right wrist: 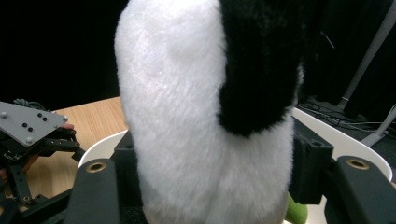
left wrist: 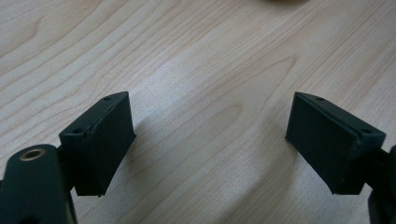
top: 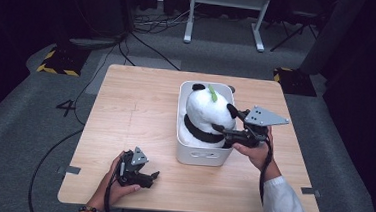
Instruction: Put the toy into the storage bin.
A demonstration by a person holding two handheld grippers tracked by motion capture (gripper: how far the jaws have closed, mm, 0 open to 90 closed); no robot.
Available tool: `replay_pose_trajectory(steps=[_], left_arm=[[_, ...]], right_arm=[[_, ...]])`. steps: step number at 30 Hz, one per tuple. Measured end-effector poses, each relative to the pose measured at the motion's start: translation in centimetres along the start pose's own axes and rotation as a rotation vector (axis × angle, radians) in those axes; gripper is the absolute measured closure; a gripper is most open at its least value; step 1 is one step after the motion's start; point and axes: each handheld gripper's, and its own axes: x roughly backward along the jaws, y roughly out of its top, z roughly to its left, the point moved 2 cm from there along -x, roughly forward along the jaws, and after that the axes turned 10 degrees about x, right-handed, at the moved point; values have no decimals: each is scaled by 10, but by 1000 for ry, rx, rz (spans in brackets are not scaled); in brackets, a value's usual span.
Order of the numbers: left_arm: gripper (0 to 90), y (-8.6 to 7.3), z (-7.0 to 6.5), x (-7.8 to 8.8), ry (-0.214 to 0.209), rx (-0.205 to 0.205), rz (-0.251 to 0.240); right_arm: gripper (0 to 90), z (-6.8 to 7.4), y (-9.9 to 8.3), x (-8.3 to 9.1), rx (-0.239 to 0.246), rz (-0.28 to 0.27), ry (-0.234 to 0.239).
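Nearest the person, the left gripper (top: 147,177) rests low on the wooden surface (top: 125,111) at its front left, held in the left hand (top: 120,184); in the left gripper view its two black fingers (left wrist: 100,142) stand wide apart with only bare wood grain between them; a beaded bracelet (top: 91,211) sits on that wrist. Farther in and to the right, the right hand (top: 253,151), in a white sleeve (top: 289,206), holds the right gripper (top: 223,129) over the near right edge of a white bin (top: 197,154); its fingers are clamped on a panda plush (top: 205,115), whose white and black fur bulges between them in the right gripper view (right wrist: 187,116); the plush sits upright inside the bin, a small green leaf (top: 212,92) on its head; the bin stands right of the surface's centre. Beyond the surface, grey floor (top: 35,110), cables (top: 151,23) and white frame legs (top: 224,18).
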Motion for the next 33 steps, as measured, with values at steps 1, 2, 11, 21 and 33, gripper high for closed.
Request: replay_pose_trajectory(steps=[1,2,11,21,33], left_arm=[[152,0,0,0,0,0,0],[152,0,0,0,0,0,0],[151,0,0,0,-1,0,1],[151,0,0,0,-1,0,1],[152,0,0,0,-1,0,1]], right_arm=[[372,0,-1,0,0,0,0],[371,0,-3,-1,-1,1,2],[366,0,-15,-5,-4,25,14],[354,2,-25,-10,-4,53,28],[339,2,-38,-17,-23,82,45]])
